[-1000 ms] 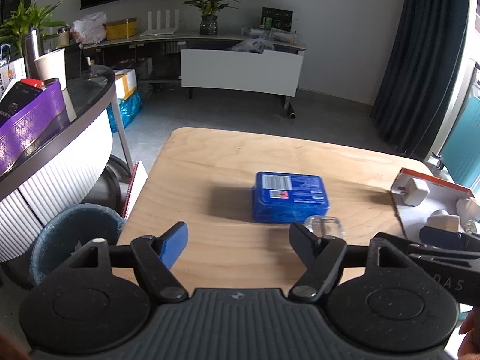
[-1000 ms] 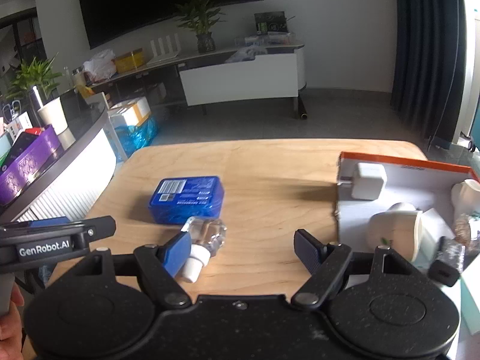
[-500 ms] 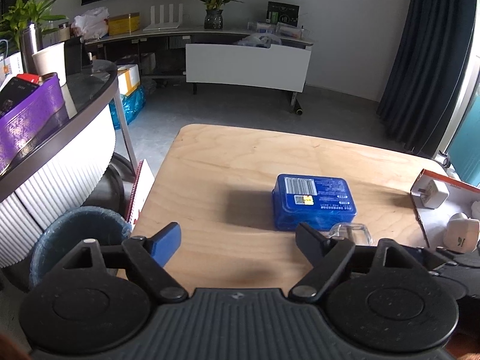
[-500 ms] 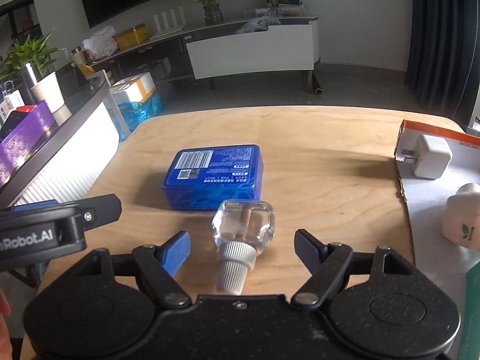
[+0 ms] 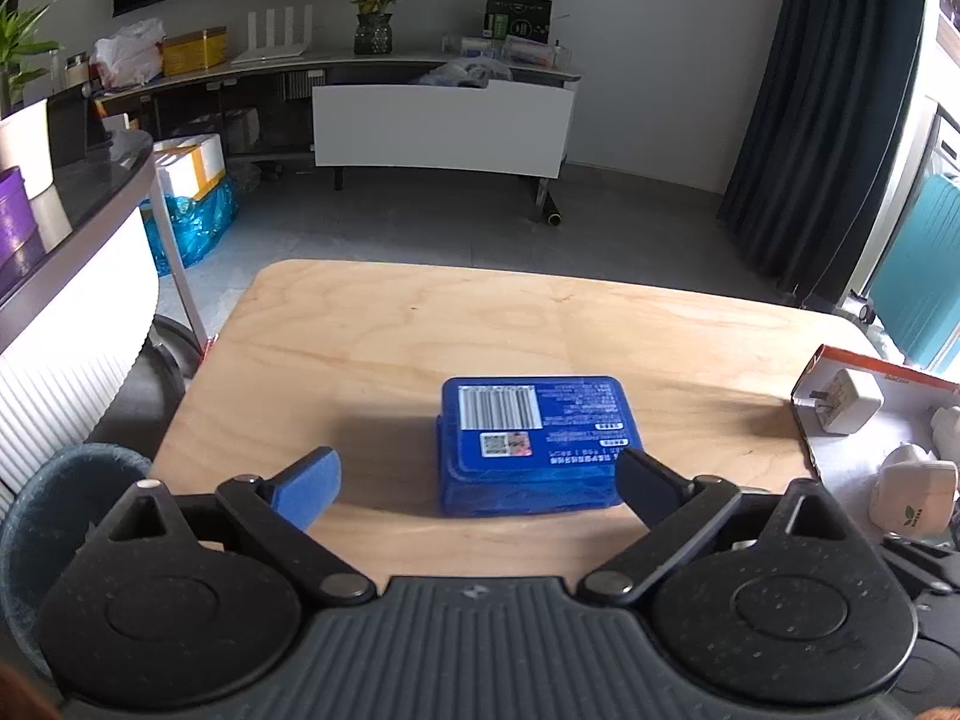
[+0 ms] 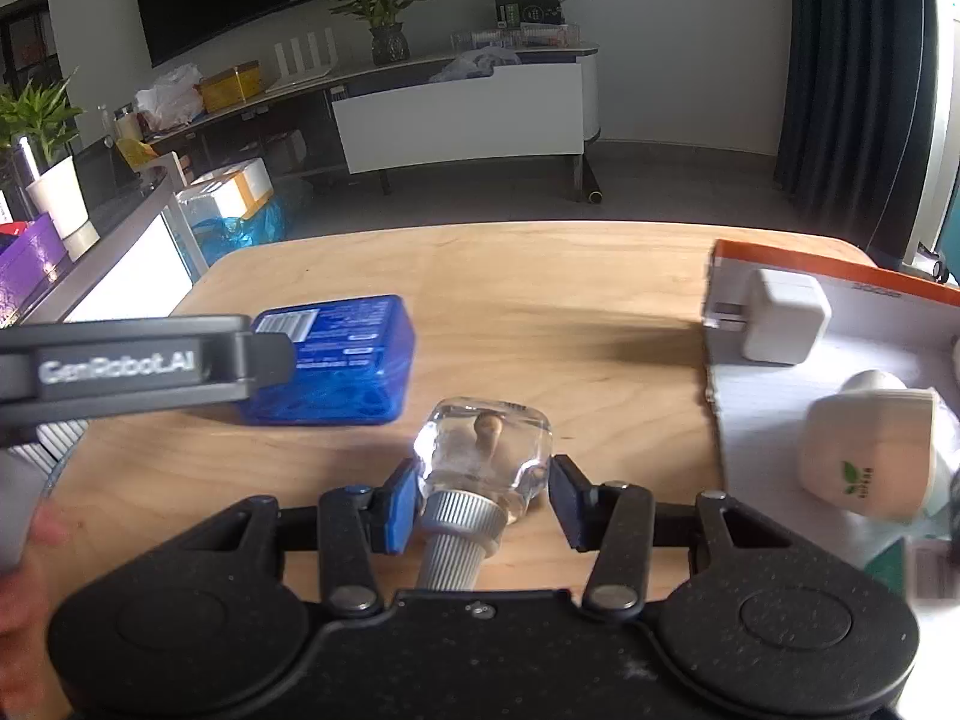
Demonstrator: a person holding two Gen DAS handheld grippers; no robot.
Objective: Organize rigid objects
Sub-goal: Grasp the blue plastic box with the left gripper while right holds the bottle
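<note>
My right gripper (image 6: 483,495) just closed, pinching the clear bottle (image 6: 483,450) beside the blue box (image 5: 531,441). My left gripper (image 5: 480,477) has just spread wide, box between its fingers, untouched.

So we've got a blue plastic box (image 5: 531,444) lying flat on the wooden table, barcode label facing up. Just beside it is a small clear glass bottle (image 6: 483,450) on its side, ribbed grey cap toward the camera. Over on the right, the orange-edged tray (image 6: 780,258) holds a white charger plug (image 6: 780,324) and a tipped-over cream jar (image 6: 864,456)
</note>
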